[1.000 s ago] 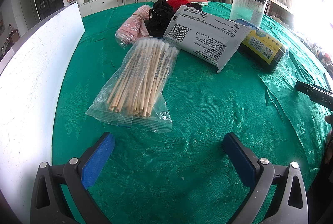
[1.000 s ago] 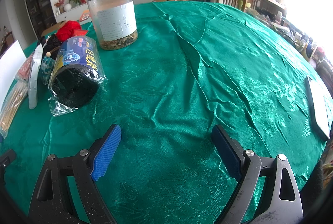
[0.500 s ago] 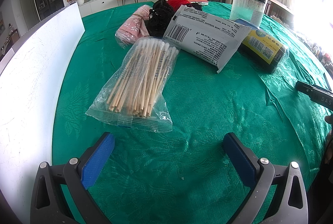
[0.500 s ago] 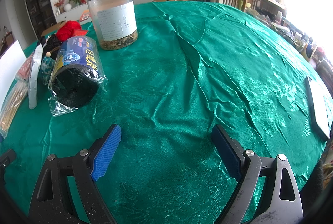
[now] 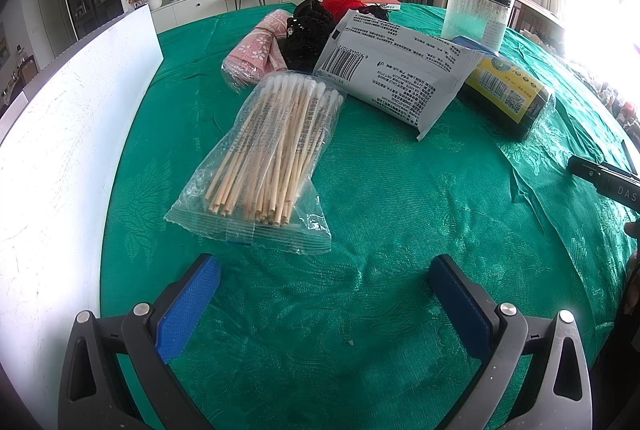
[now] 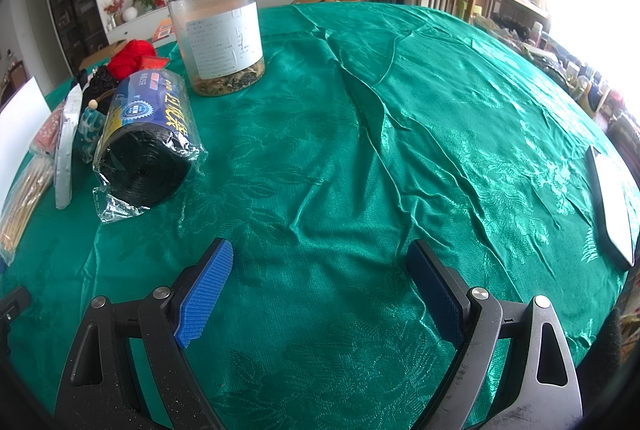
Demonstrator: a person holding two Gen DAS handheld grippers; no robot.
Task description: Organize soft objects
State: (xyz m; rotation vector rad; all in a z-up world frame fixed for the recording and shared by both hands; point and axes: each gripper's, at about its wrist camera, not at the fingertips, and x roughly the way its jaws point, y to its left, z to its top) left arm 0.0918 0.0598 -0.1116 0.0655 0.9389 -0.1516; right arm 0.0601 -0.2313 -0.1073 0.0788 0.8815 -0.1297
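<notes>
Both pairs of fingers stand wide apart, gripping nothing: the left gripper (image 5: 325,270) hangs over bare green tablecloth (image 5: 400,222) at the near edge of the table, and the right gripper (image 6: 320,258) over a wide, wrinkled stretch of the same cloth. Just past the left gripper lies a clear bag of cotton swabs (image 5: 272,150), its sealed end toward the blue pads (image 5: 188,306). A white board (image 5: 60,118) runs along the table's left edge, beside the bag. Farther in, a white printed packet (image 5: 396,70) leans over the swab bag's far end, with a wrapped roll of black bags (image 6: 148,146) beside it. Behind these sit the soft things: a pink floral bundle (image 5: 256,50), black lace (image 5: 308,30) and red yarn (image 6: 132,58), near the far edge. A lidded plastic jar (image 6: 220,34) stands beyond the roll. A tablet (image 6: 612,202) lies at the right edge.
</notes>
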